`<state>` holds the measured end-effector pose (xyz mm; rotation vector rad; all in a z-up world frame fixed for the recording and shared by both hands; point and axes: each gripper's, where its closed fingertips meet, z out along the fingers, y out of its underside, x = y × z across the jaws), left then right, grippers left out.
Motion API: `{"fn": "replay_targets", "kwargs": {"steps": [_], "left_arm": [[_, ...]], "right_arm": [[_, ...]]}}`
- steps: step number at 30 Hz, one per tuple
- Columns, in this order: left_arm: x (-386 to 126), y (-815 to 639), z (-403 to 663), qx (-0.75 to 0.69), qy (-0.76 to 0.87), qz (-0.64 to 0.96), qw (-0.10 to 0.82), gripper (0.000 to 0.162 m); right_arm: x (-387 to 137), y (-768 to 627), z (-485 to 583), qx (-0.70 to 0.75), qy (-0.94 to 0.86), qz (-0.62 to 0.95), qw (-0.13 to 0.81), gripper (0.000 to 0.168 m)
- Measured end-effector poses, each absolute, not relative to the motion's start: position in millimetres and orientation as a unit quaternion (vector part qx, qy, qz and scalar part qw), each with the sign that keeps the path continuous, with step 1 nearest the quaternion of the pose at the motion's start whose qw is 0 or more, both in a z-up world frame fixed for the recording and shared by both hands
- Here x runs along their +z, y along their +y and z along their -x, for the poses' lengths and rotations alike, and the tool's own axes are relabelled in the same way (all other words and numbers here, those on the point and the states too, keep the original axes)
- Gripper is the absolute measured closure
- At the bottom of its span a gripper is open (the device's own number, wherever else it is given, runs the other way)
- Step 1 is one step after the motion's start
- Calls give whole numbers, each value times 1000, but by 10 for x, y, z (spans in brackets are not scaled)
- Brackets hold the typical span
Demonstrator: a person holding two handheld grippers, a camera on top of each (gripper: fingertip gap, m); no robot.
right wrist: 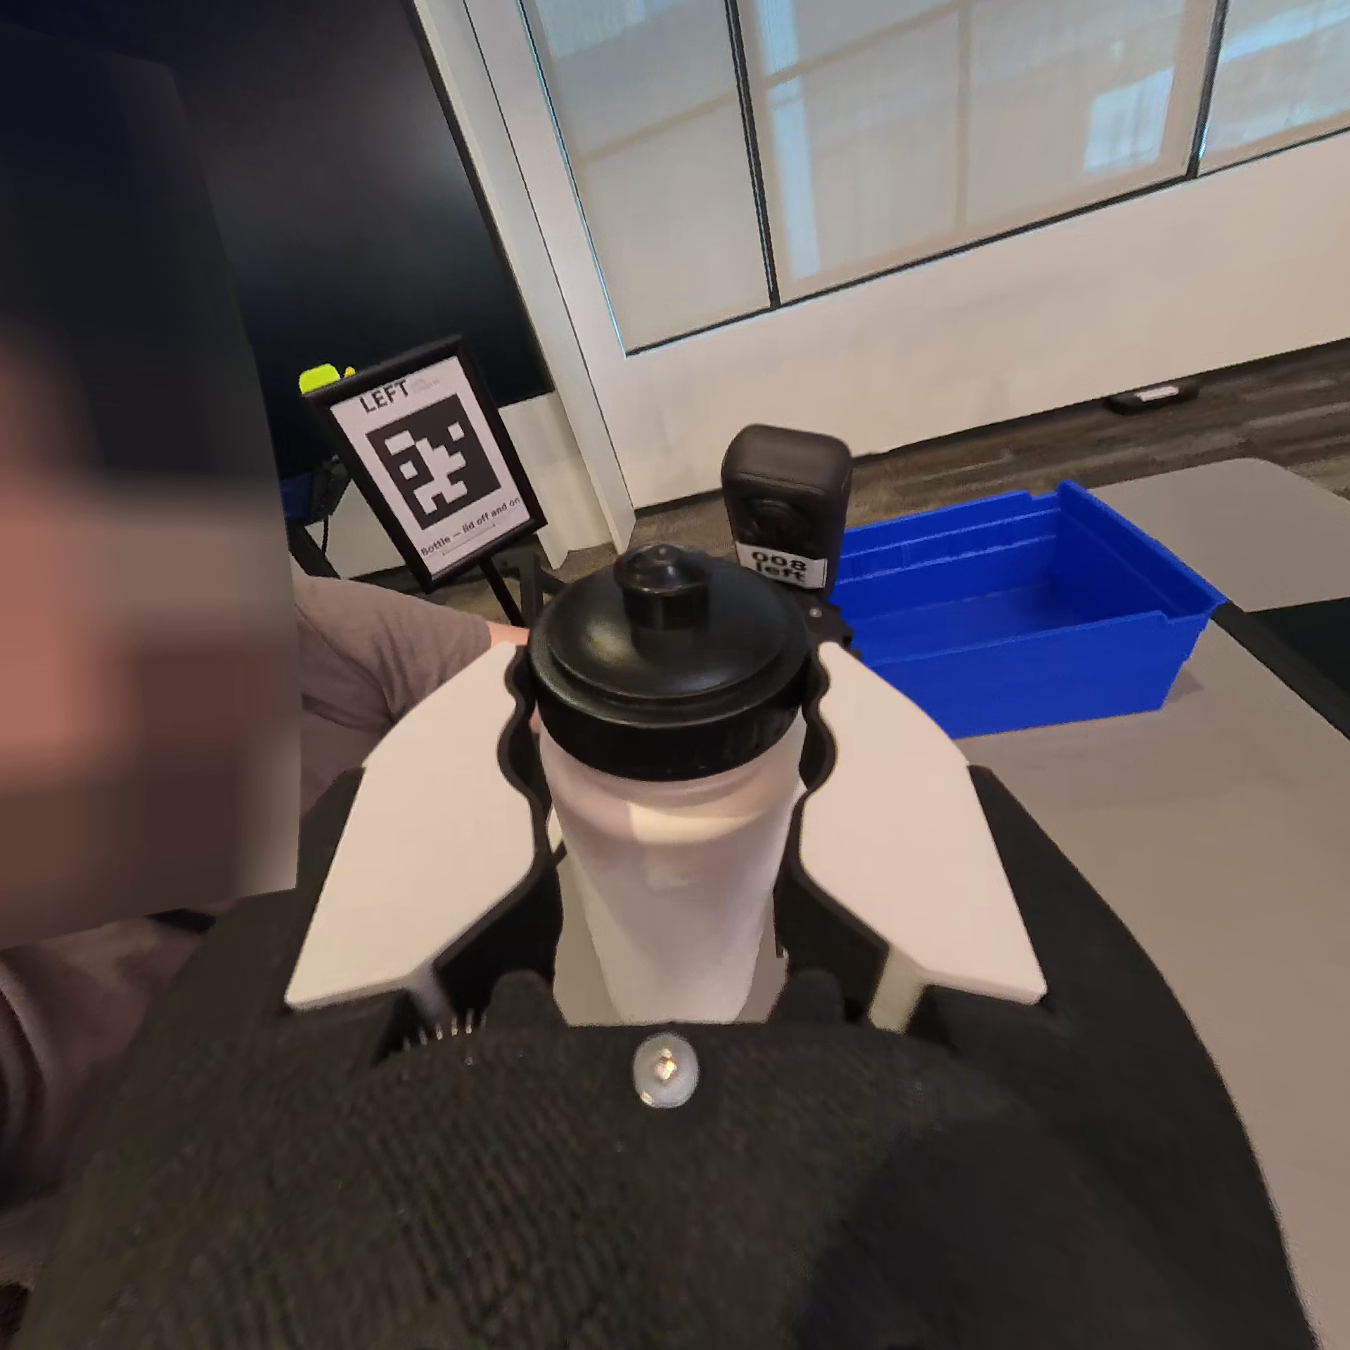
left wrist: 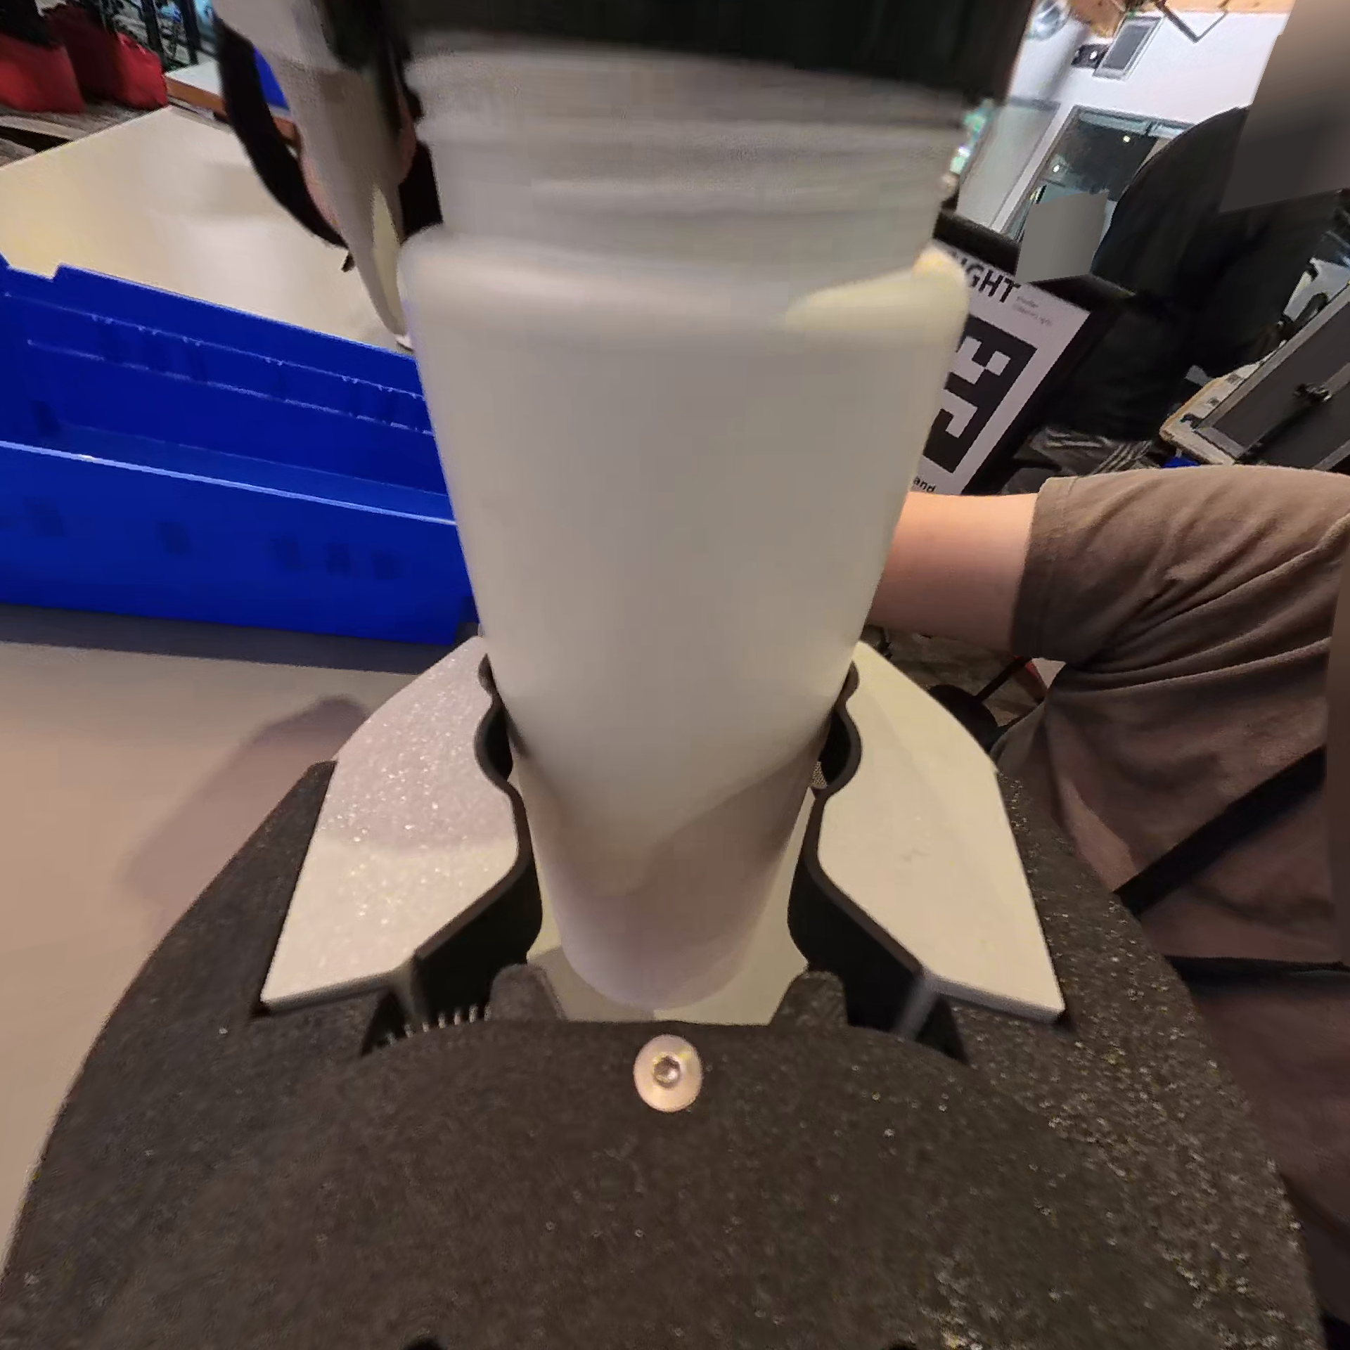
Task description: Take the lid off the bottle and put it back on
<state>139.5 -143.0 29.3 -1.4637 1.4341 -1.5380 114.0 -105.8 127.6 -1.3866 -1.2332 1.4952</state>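
While the left tongs clamp the light, smooth bottle, we judge the right tongs, gripping its ribbed lid, well placed.

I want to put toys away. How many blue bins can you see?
1. The blue bin sits open on the grey table, behind the bottle in the right wrist view. The left wrist view shows a blue bin too, probably the same one.
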Motion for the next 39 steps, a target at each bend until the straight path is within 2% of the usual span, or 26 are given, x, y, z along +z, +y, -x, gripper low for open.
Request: {"fn": "replay_targets", "kwargs": {"steps": [20,39], "left_arm": [[214,-1308,-1378,-532,537,579,305,77],[143,-1071,-1355,-482,512,624,342,77]], "right_arm": [[1176,-977,-1128,552,-468,574,384,95],[1140,-783,-1119,520,-397,614,443,96]]}}
